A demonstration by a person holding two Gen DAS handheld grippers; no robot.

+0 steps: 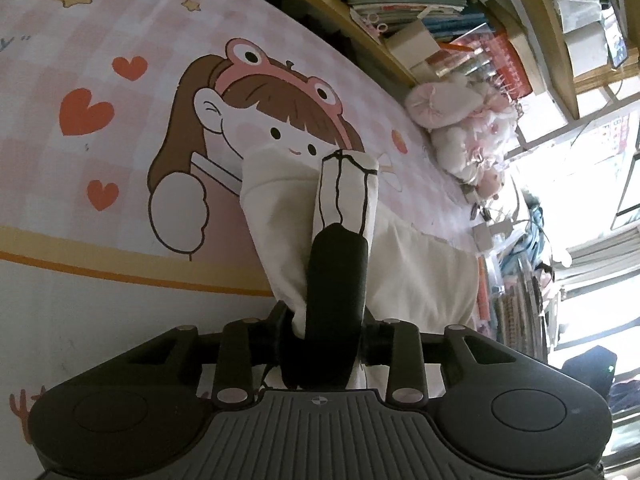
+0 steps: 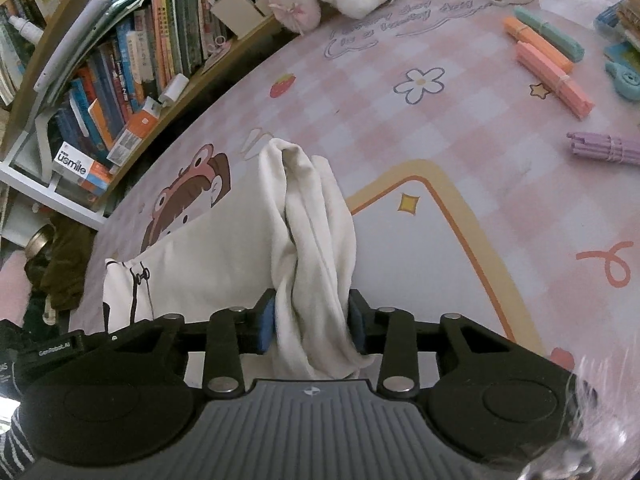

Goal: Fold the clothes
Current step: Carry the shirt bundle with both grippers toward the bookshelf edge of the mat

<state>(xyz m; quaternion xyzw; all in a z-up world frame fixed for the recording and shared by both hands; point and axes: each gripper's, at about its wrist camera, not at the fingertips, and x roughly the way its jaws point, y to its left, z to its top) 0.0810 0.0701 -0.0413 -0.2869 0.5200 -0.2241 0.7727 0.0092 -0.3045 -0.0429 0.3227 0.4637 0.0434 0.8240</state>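
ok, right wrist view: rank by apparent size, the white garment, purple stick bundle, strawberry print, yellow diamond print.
1. white garment, largest by far, though nearest the camera.
2. purple stick bundle, partly cut by the frame edge.
3. strawberry print and yellow diamond print: look about alike, not ranked.

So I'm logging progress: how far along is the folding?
Early to midway. Both grippers are shut on the white garment: the left gripper on a black-trimmed edge, the right gripper on a bunched end. Part lies flat on the pink mat. No neat fold shows yet.
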